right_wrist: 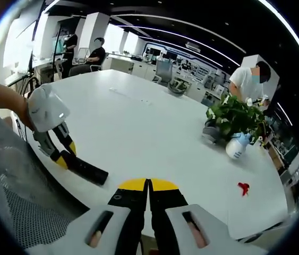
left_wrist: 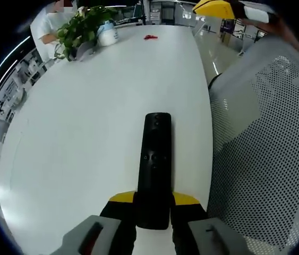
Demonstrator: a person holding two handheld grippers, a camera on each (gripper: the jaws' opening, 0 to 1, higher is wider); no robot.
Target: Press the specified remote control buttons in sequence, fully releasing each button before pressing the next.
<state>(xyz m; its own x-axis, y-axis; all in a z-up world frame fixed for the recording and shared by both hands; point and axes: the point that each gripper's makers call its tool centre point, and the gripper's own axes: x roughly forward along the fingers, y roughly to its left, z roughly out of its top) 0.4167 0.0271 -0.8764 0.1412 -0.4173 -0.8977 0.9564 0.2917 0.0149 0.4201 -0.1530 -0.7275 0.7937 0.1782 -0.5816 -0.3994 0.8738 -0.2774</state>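
In the left gripper view, a black remote control point(left_wrist: 155, 164) is gripped at its near end between the yellow-tipped jaws of the left claw point(left_wrist: 153, 204), which is closed onto it. Its long axis is seen running straight forward along the jaws, its far end pointed out over the white counter point(left_wrist: 85, 138) and towards the far end of that counter. The button face is turned upward; small buttons can be made out along it but not read.

In the right gripper view, the same remote point(right_wrist: 88, 171) is seen lying low over the near edge of the counter point(right_wrist: 138, 133), held by the left claw point(right_wrist: 64, 154), its free end pointed to the right of that view. The right claw point(right_wrist: 148, 186) is seen with its jaws pressed together and nothing held between them.

At the far part of the counter a potted plant point(left_wrist: 83, 29) is set, with a white spray bottle point(left_wrist: 108, 33) just beside it and a small red item point(left_wrist: 150, 37) a little apart. A mesh chair back point(left_wrist: 266, 133) is seen beside the counter. An open office is visible around, with persons seated in the distance point(right_wrist: 88, 56) and one standing behind the plant point(right_wrist: 250, 79).
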